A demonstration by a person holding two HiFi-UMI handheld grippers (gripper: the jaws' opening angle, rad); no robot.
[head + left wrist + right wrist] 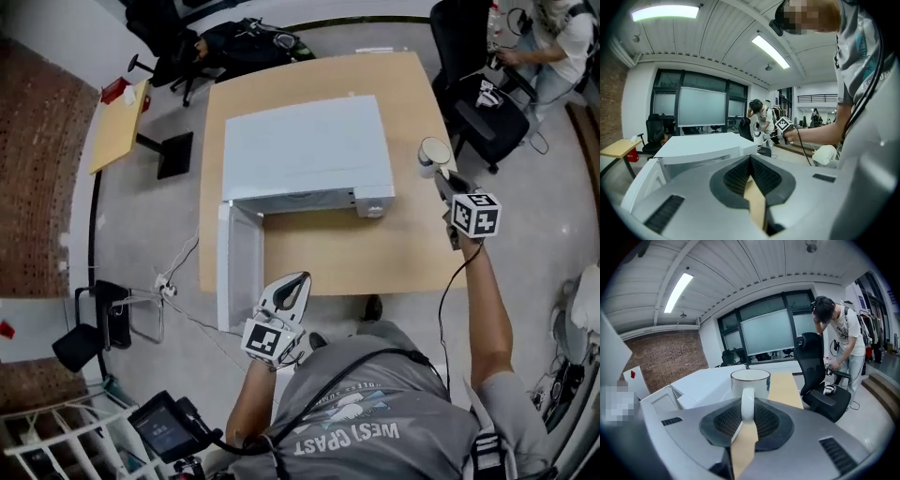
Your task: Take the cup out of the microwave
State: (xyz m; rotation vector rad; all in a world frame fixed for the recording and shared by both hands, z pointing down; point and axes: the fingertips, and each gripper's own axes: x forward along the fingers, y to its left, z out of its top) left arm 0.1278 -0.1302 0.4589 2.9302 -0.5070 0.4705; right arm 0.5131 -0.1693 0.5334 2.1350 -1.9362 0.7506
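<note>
A white cup [434, 155] with a dark rim hangs over the right edge of the wooden table [347, 248]. My right gripper [439, 175] is shut on its handle. In the right gripper view the cup [750, 379] stands upright just beyond the jaws, its handle [747, 405] clamped between them. The white microwave [309, 155] sits mid-table, and its door [241, 267] swings open toward me on the left. My left gripper [286, 292] hovers at the table's front edge beside the door. Its jaws meet with nothing between them [751, 159].
A black office chair [483, 103] stands just right of the table, and a person [553, 37] sits beyond it. A small wooden side table [120, 122] and another chair [173, 47] are at the far left. Cables and a power strip [167, 284] lie on the floor by the door.
</note>
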